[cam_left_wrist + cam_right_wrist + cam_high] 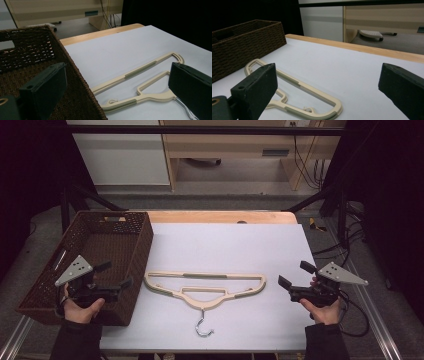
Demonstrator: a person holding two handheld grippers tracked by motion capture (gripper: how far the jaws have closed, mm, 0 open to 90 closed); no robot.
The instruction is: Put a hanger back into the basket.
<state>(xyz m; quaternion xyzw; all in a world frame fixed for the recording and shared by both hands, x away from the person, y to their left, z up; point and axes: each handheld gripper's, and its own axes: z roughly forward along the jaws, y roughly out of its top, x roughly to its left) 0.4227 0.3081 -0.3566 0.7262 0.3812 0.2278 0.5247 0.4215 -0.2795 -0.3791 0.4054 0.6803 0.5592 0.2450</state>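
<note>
A cream plastic clothes hanger [205,288] with a metal hook [202,327] lies flat on the white tabletop, hook toward the near edge. It also appears between the jaws' sightline in the left gripper view [140,72] and the right gripper view [307,88]. My left gripper [116,275] hovers over the near right part of a dark brown woven basket [47,270], jaws wide apart with nothing between them. My right gripper [296,274] floats at the table's right edge, jaws wide apart and empty, pointing left toward the hanger's right end.
The basket [32,47] stands at the table's left side, its wall right beside the hanger's left end. A wooden strip [220,216] edges the table's far side. Beyond stand a light wooden desk [235,145] and cables on the floor.
</note>
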